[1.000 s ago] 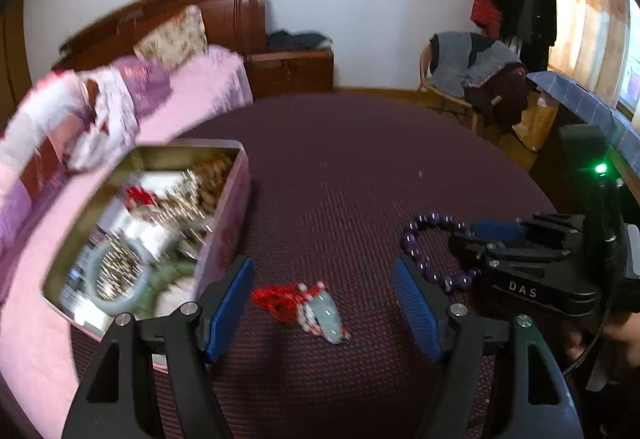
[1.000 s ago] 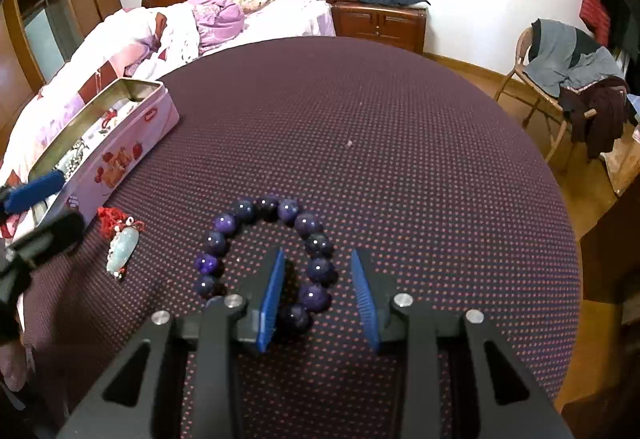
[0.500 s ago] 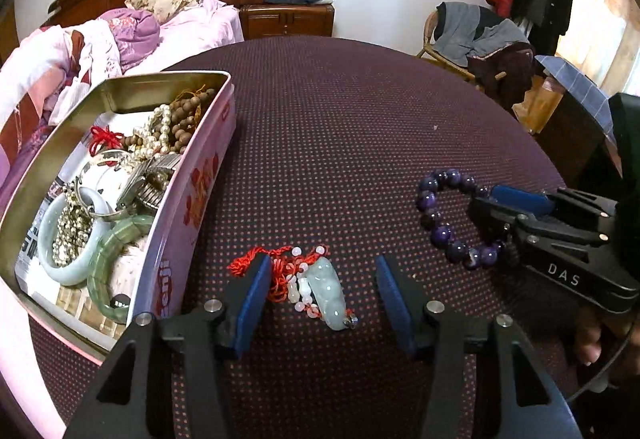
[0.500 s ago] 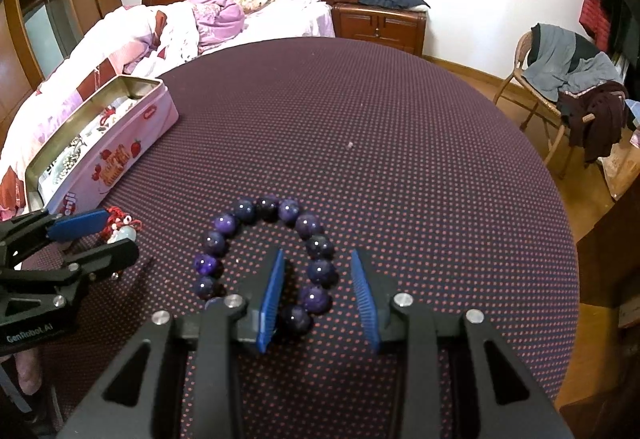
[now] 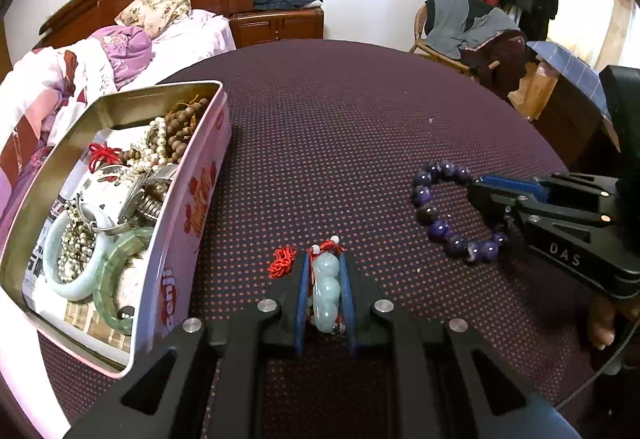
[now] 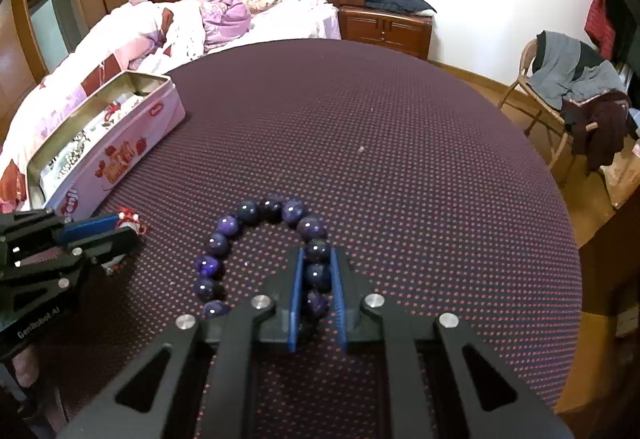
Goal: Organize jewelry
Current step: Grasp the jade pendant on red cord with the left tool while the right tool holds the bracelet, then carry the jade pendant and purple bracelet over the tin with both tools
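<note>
Both claws down on the dotted tablecloth (image 5: 360,127), each with jaws just closed in. Left gripper (image 5: 325,279) clenched on the jade pendant (image 5: 326,289); pendant's long axis ran straight along the fingers, red cord (image 5: 282,261) trailing past the left fingertip. Right gripper (image 6: 317,277) clamped on the near-right arc of the purple bead bracelet (image 6: 240,231); rest of the loop lay ahead and left of it on the cloth. Open tin (image 5: 120,107), already holding bangles and bead strings, sat ahead-left of the left claw, just beside it; well apart from the right. Judgement: left hand is nearer, so pendant probably goes in first, a short lift up and leftward over the tin wall.
</note>
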Action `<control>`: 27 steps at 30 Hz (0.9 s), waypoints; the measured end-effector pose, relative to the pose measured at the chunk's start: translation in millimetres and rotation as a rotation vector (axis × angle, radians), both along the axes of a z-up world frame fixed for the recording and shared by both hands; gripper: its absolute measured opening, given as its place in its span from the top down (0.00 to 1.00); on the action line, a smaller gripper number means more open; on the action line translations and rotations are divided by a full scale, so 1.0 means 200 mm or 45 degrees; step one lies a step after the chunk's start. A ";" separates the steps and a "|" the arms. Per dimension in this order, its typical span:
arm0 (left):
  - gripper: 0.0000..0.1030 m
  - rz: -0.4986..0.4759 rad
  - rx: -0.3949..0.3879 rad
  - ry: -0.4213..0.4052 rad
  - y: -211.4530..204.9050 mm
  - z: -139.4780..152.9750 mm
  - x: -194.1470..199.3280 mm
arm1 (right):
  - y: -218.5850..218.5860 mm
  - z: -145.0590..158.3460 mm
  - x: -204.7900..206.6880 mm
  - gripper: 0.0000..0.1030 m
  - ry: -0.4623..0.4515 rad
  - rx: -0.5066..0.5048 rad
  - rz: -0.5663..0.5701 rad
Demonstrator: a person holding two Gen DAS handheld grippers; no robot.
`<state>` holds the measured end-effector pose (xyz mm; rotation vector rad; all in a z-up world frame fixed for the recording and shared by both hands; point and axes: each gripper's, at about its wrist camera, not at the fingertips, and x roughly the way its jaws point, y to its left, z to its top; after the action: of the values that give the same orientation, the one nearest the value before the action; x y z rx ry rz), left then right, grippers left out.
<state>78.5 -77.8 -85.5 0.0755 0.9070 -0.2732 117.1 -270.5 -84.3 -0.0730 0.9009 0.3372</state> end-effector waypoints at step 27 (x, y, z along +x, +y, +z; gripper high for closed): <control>0.86 0.137 -0.115 -0.295 0.29 0.36 -0.05 | -0.03 0.17 -0.07 0.84 -0.127 0.099 -0.016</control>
<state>69.2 -20.0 -13.7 -0.0246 0.6654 -0.2003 103.2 -276.9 -50.5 -0.0124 0.7887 0.3534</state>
